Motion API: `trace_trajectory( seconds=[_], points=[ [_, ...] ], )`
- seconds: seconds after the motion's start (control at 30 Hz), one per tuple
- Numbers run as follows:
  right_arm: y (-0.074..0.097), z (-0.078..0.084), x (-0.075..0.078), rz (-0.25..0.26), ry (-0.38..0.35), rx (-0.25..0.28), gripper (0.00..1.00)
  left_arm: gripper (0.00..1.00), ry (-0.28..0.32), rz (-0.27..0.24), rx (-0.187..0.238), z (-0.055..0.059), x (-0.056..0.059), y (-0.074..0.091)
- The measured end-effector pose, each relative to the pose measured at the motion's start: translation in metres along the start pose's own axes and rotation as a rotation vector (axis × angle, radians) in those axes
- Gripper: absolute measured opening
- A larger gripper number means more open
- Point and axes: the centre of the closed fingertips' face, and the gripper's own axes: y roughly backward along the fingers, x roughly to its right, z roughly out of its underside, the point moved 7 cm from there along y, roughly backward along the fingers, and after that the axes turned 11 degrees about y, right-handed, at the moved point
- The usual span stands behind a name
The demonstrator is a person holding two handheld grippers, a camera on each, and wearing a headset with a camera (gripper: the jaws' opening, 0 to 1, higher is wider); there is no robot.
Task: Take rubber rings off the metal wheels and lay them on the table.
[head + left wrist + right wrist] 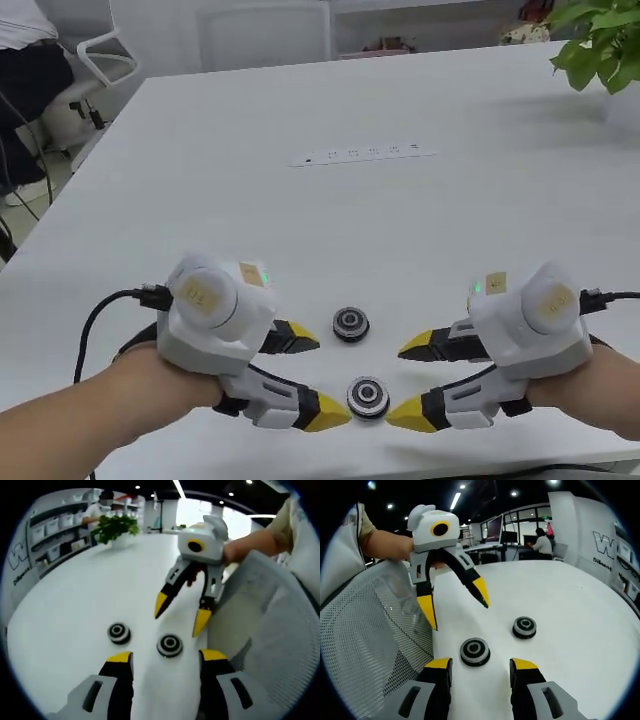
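On table (300, 220), near wheel (368, 396) between left gripper (331, 382) and right gripper (395, 385), both agape, wall lettering (606, 544) "W"

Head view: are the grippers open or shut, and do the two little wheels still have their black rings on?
Left gripper, open, holding nothing.
Right gripper, open, holding nothing.
Near wheel, flat on the table, between the grippers' tips, not gripped.
Far wheel, flat on the table, untouched.
Near ring, still on its wheel.
Far ring, still on its wheel.
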Motion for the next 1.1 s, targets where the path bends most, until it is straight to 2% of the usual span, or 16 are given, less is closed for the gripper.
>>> trace_trajectory(
  seconds=[0.1,0.5,0.73,1.1],
  points=[
    [-0.002,0.001,-0.001,-0.009,-0.001,-0.001,0.42,0.50,-0.012,0.007,-0.008,0.000,0.002,-0.004],
    [-0.008,0.004,-0.002,-0.034,0.000,-0.009,0.33,0.40,0.005,0.030,-0.018,0.001,0.003,-0.017],
    [-0.010,0.004,-0.002,-0.040,-0.006,-0.006,0.31,0.35,0.004,0.046,-0.022,0.000,0.008,-0.025],
    [-0.011,0.005,-0.002,-0.043,-0.017,-0.002,0.28,0.28,-0.007,0.053,-0.042,0.001,0.008,-0.034]
  ],
)
